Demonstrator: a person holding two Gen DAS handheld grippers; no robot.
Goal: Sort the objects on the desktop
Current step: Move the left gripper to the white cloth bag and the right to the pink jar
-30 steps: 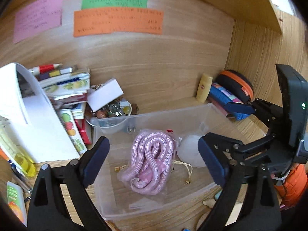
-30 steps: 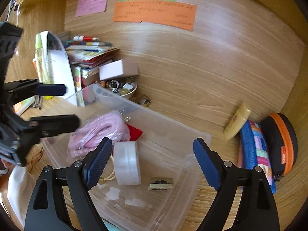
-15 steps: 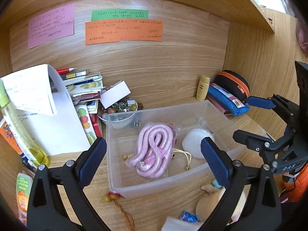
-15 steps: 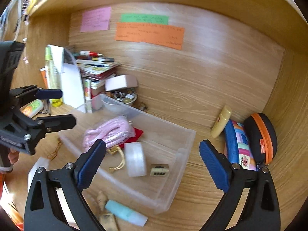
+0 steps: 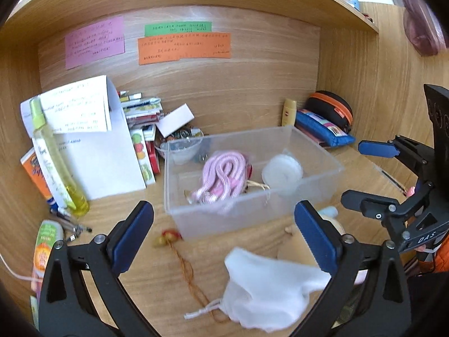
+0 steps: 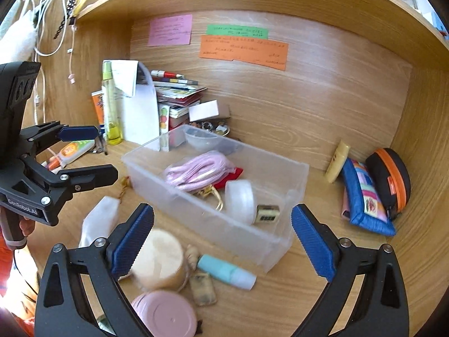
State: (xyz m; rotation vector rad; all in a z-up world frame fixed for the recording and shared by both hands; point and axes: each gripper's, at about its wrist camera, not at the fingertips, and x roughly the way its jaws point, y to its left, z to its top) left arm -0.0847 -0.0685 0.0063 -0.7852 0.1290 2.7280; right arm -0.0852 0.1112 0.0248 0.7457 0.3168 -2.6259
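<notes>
A clear plastic bin (image 5: 252, 216) stands mid-desk and holds a bagged pink rope (image 5: 224, 174), a white round roll (image 5: 282, 171), a red item (image 6: 235, 174) and a small gold block (image 6: 266, 213). My left gripper (image 5: 221, 224) hangs open in front of the bin, nothing between its fingers. Below it lie a white cloth pouch (image 5: 269, 280) and a red-gold charm (image 5: 168, 237) with a cord. My right gripper (image 6: 223, 224) is open too, near the bin's front corner. Under it sit a tan round box (image 6: 160, 261), a pink tin (image 6: 165, 314) and a teal tube (image 6: 224, 271).
Books (image 6: 179, 95), a white folder (image 5: 95, 146) and a yellow spray bottle (image 5: 56, 163) crowd the back left, with a bowl of trinkets (image 6: 213, 129) behind the bin. A blue pouch (image 6: 364, 196), a black-orange case (image 6: 390, 177) and a yellow tube (image 6: 338, 160) lie at the right wall.
Both grippers have drawn back from over the bin, so the bin looks smaller and the loose items on the desk's front edge have come into view. The jaws stand slightly wider.
</notes>
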